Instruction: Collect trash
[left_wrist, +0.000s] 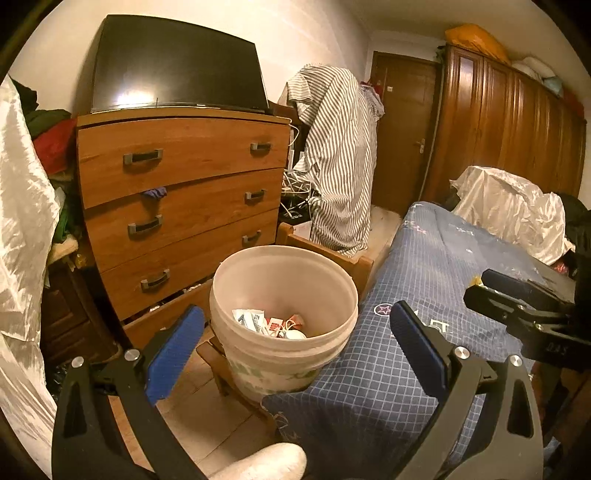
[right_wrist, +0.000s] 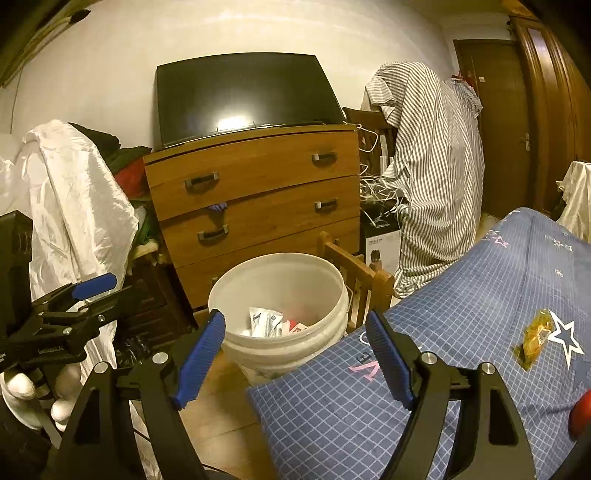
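Observation:
A white plastic bucket (left_wrist: 284, 266) stands on a low wooden stool beside the bed, with wrappers and packets (left_wrist: 269, 323) in its bottom; it also shows in the right wrist view (right_wrist: 280, 273). A yellow crumpled wrapper (right_wrist: 535, 338) lies on the blue checked bedspread (right_wrist: 480, 295), to the right of my right gripper. My left gripper (left_wrist: 295, 347) is open and empty, just short of the bucket. My right gripper (right_wrist: 295, 350) is open and empty, also facing the bucket. The right gripper shows at the right edge of the left wrist view (left_wrist: 517, 306).
A wooden chest of drawers (left_wrist: 177, 206) with a black TV (left_wrist: 177, 62) on it stands behind the bucket. A striped shirt (left_wrist: 336, 155) hangs over a chair by cables. White cloth (left_wrist: 22, 221) hangs at the left. A wardrobe (left_wrist: 509, 129) and door (left_wrist: 402, 129) stand at the back.

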